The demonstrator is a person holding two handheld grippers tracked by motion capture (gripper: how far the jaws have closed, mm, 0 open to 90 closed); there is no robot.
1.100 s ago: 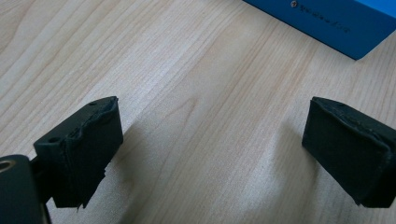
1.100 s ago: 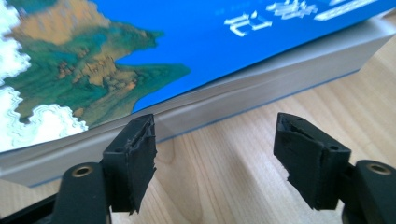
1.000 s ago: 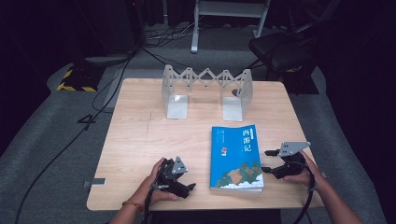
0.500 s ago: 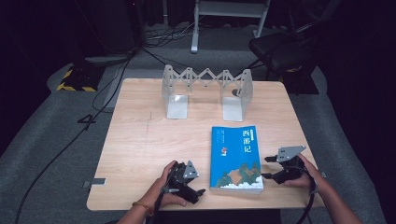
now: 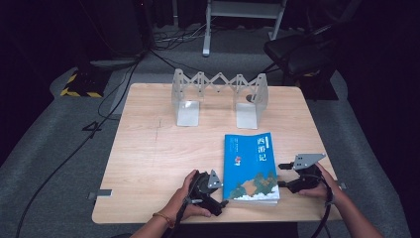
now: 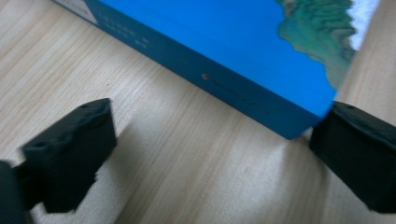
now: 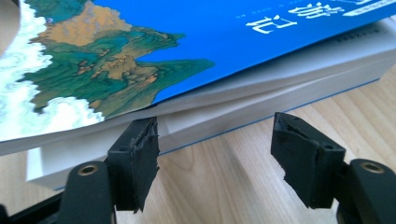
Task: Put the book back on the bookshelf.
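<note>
A blue book (image 5: 250, 166) with a landscape picture on its cover lies flat on the wooden table (image 5: 148, 148), near the front edge. My left gripper (image 5: 221, 192) sits low at the book's left side. Its jaws have just been opening and stand wide apart, with bare wood between them. In the left gripper view (image 6: 219, 121), the book's (image 6: 210, 42) near spine corner almost meets the right jaw. My right gripper (image 5: 281, 175) is open at the book's right side. In the right gripper view (image 7: 215, 122), its fingertips are at the book's (image 7: 243, 28) white page edge.
A grey folding metal book rack (image 5: 218, 91) stands at the back of the table, its two end plates upright. Cables and a chair base are on the dark floor beyond. Bare wood stretches across the table's left half.
My left hand has slid right along the table's front until its gripper reached the book's left edge. The right gripper has stayed at the book's right edge.
</note>
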